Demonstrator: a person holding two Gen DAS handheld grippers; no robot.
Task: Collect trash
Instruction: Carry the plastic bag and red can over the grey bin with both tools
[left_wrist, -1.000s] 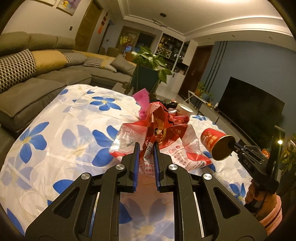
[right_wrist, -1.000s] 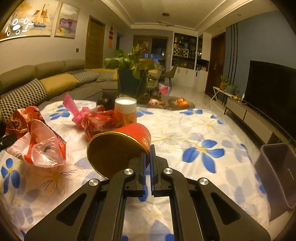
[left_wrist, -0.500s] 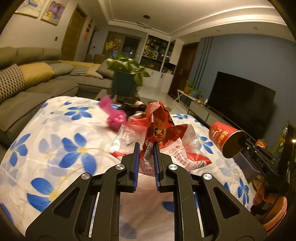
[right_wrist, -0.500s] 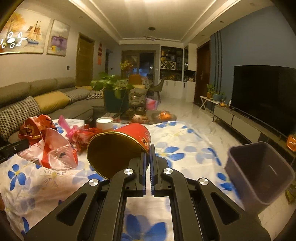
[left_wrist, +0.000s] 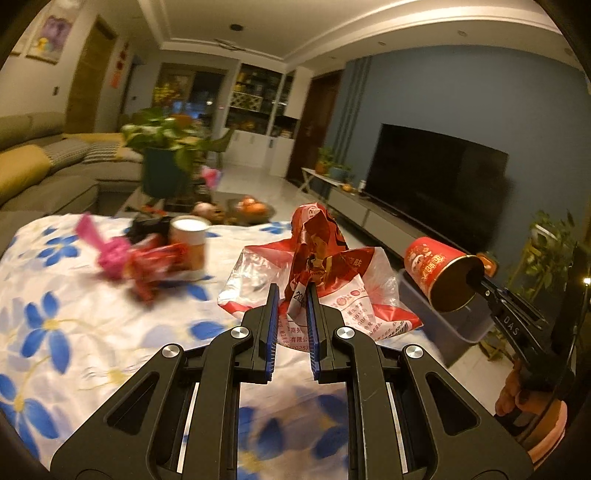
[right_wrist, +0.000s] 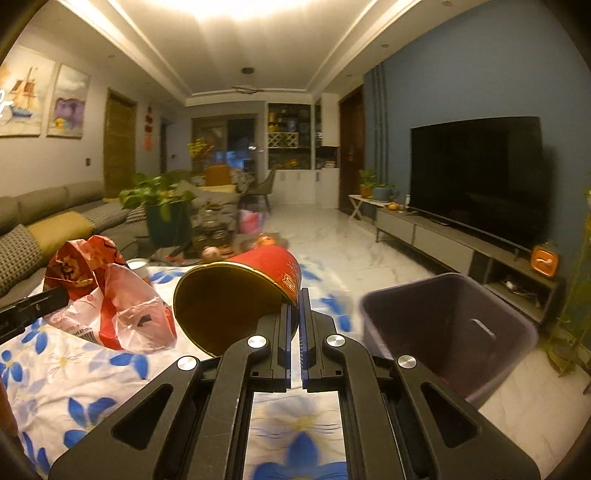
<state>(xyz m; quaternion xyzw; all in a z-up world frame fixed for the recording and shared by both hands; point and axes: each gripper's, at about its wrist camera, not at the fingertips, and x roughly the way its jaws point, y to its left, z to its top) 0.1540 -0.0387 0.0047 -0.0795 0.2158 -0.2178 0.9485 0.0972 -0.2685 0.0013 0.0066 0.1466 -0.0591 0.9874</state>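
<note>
My left gripper (left_wrist: 290, 291) is shut on a crumpled red and clear plastic wrapper (left_wrist: 325, 273), held above the flowered tablecloth (left_wrist: 66, 325). The same wrapper (right_wrist: 110, 306) shows at the left of the right wrist view. My right gripper (right_wrist: 294, 295) is shut on the rim of a red paper cup (right_wrist: 240, 299), its gold inside facing the camera. In the left wrist view that cup (left_wrist: 439, 273) hangs at the right over a grey bin (left_wrist: 454, 325). The bin (right_wrist: 450, 332) stands open on the floor past the table's right edge.
On the table lie a pink wrapper (left_wrist: 107, 251), red wrappers (left_wrist: 155, 266) and an upright paper cup (left_wrist: 188, 243). A potted plant (left_wrist: 162, 162), a sofa (left_wrist: 44, 173) and a TV (right_wrist: 476, 177) surround it. A person's hand (left_wrist: 524, 402) holds the right gripper.
Both grippers have swung to the right with their loads. The bin has come closer and fuller into view, and the table litter has slid to the left.
</note>
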